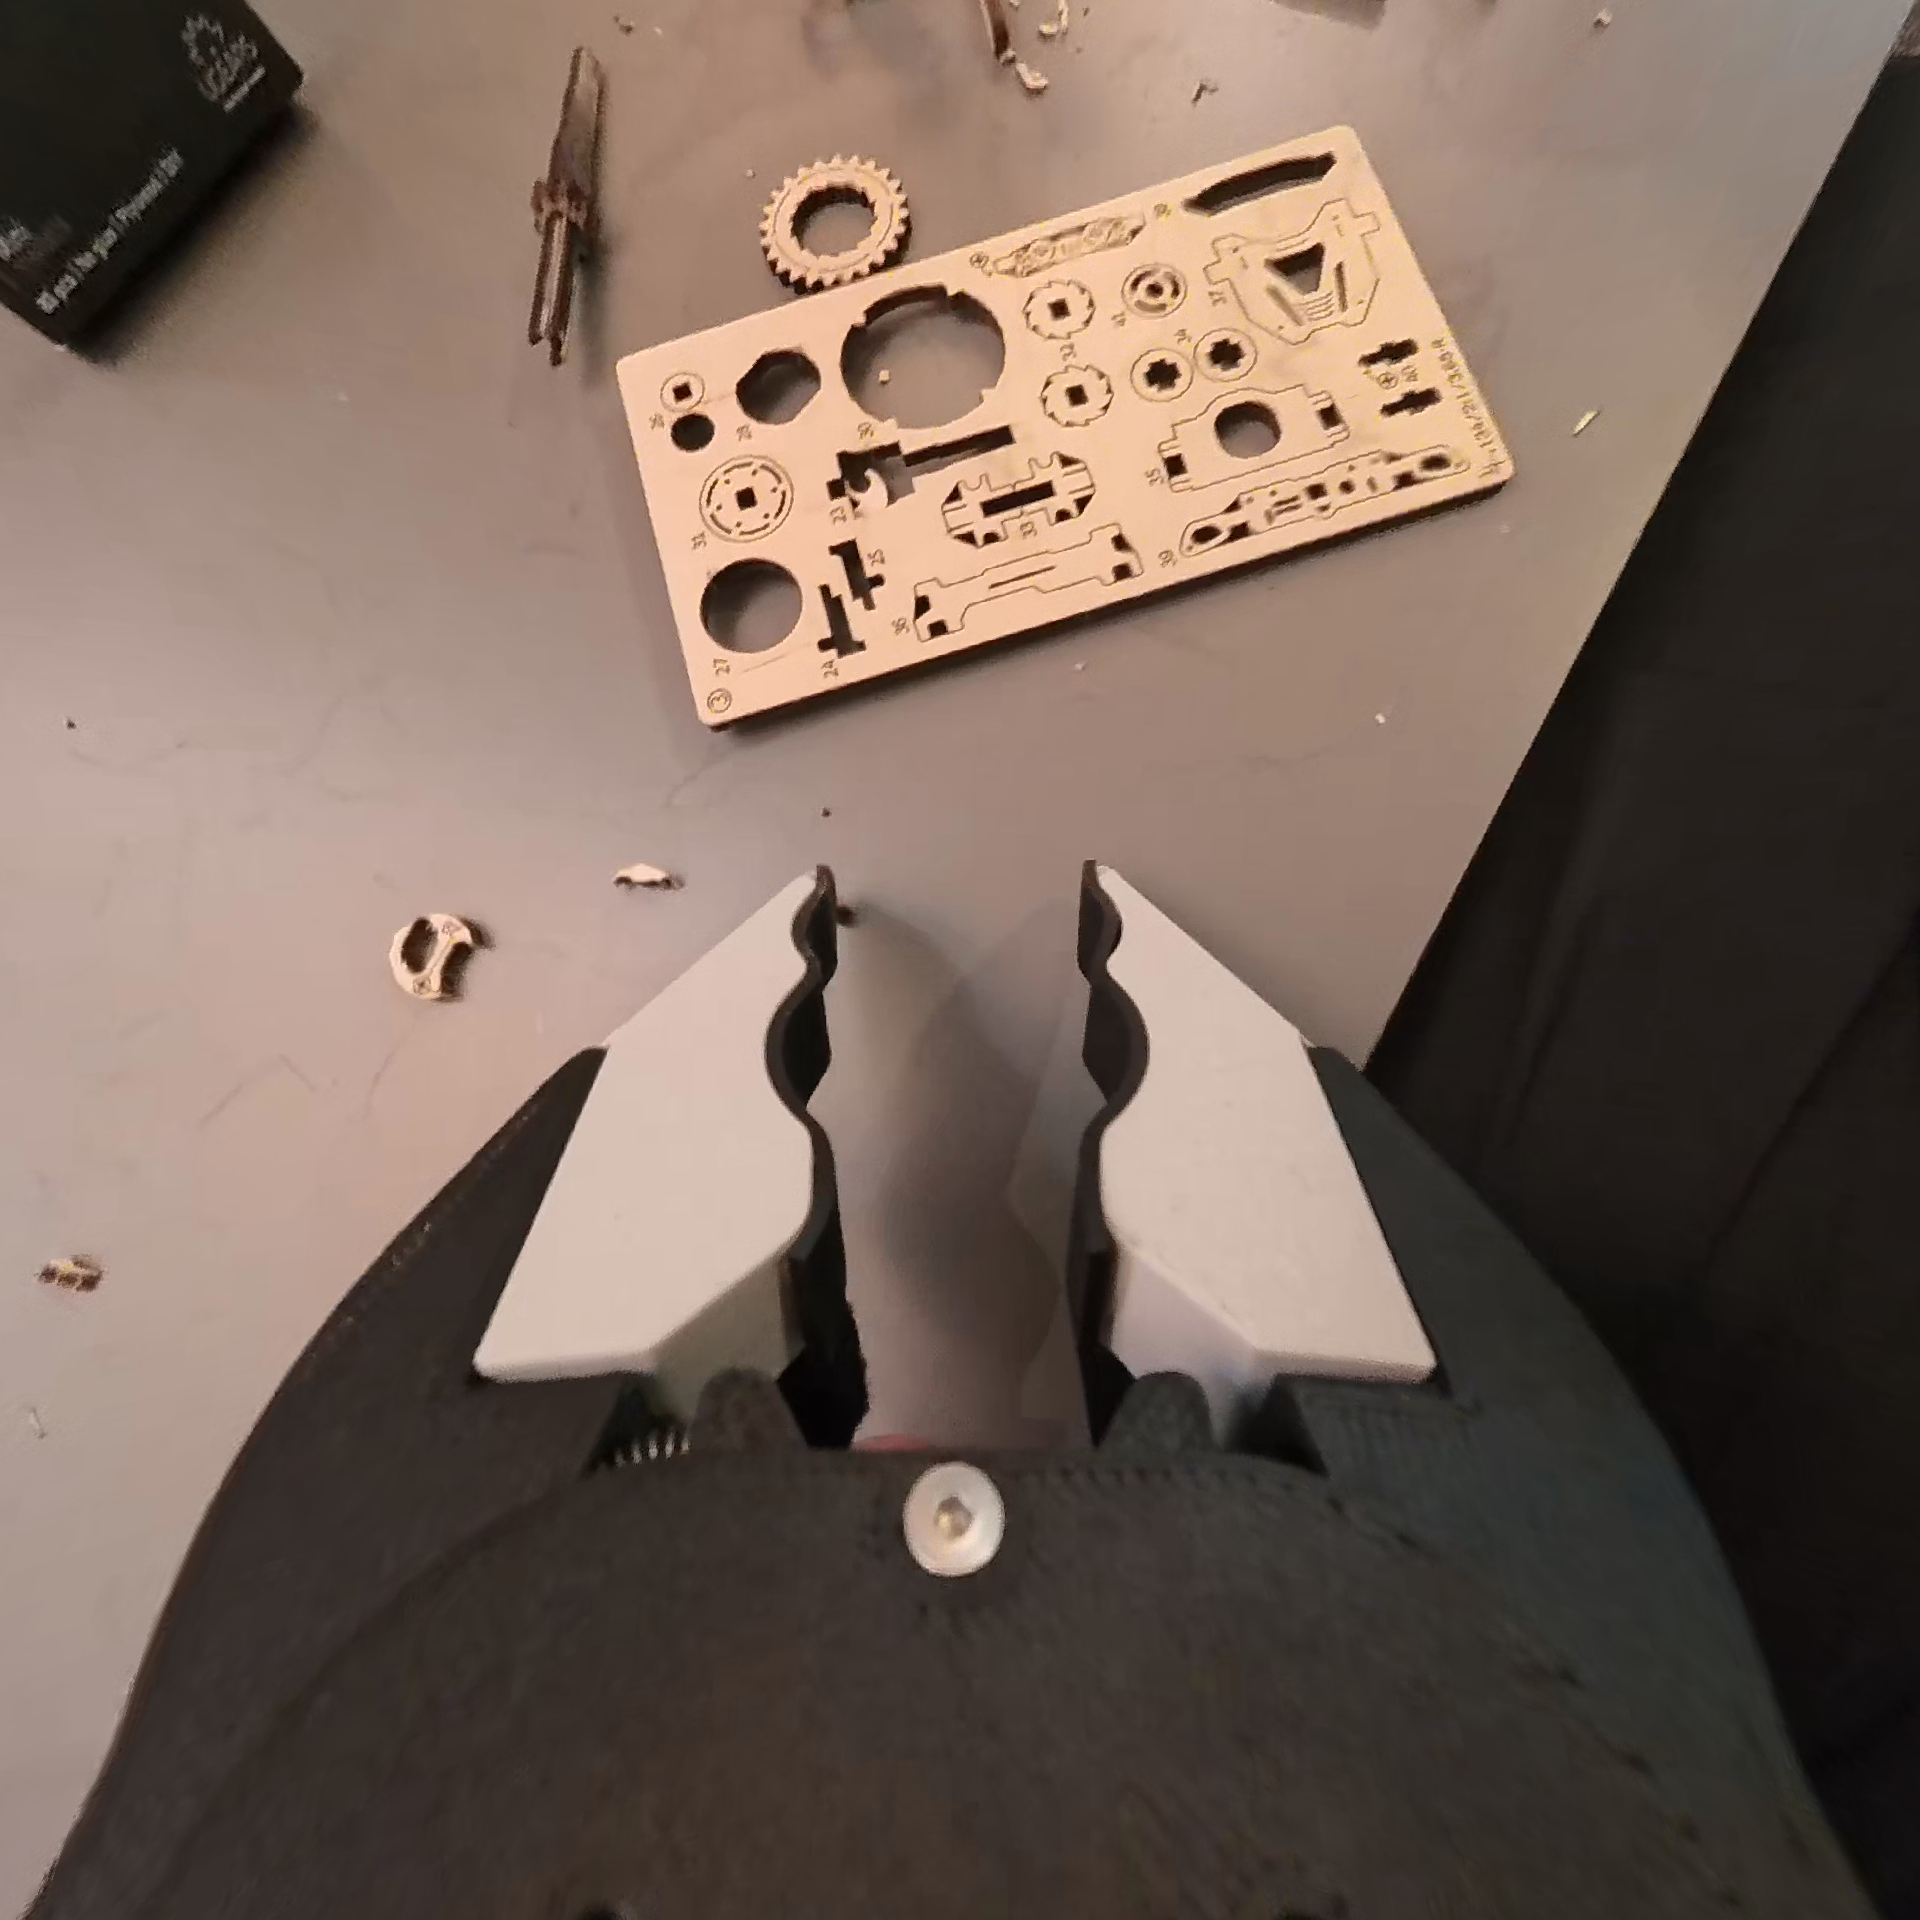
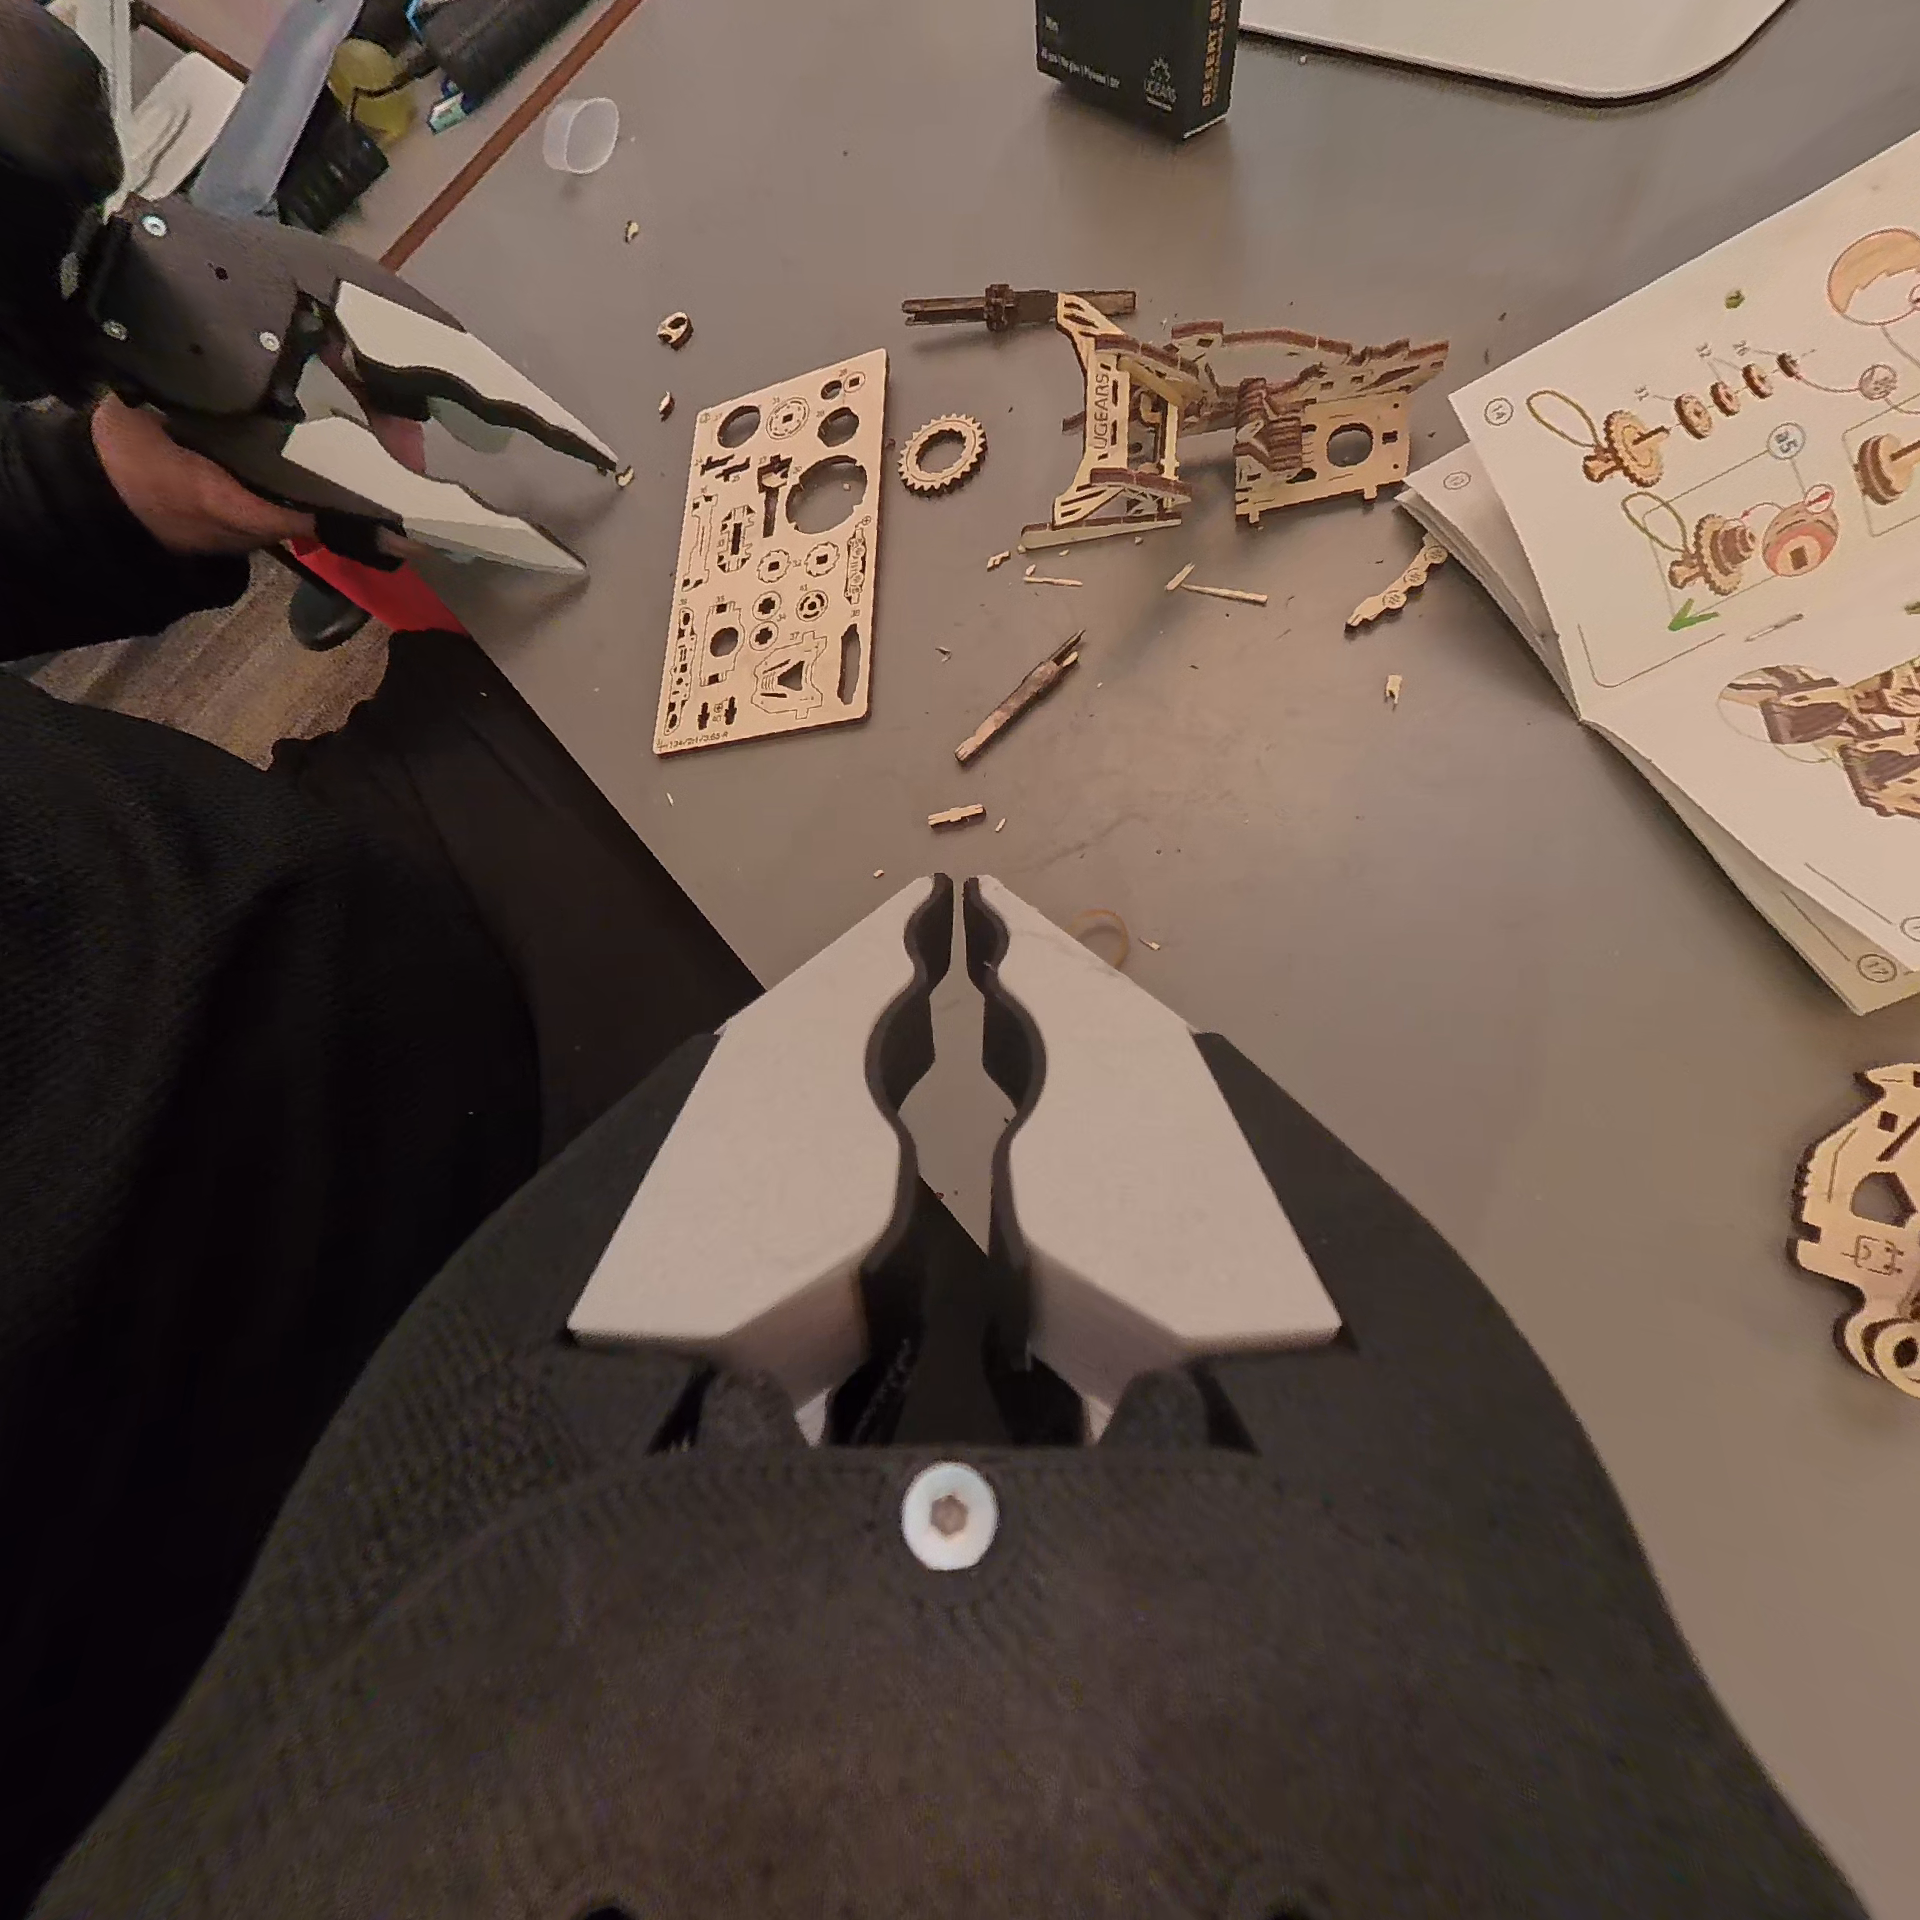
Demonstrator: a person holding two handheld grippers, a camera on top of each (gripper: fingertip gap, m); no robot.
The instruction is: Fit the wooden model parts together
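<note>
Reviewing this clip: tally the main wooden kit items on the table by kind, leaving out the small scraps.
Part sheets: 1
Loose gear wheels: 1
Partly built frames: 1
Other built pieces at the right edge: 1
Dark wooden sticks: 2
Total: 6

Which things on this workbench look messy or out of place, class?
Wood offcuts and splinters lie scattered over the grey table around the part-built wooden model. The punched parts sheet lies askew. Nothing looks broken.
</note>
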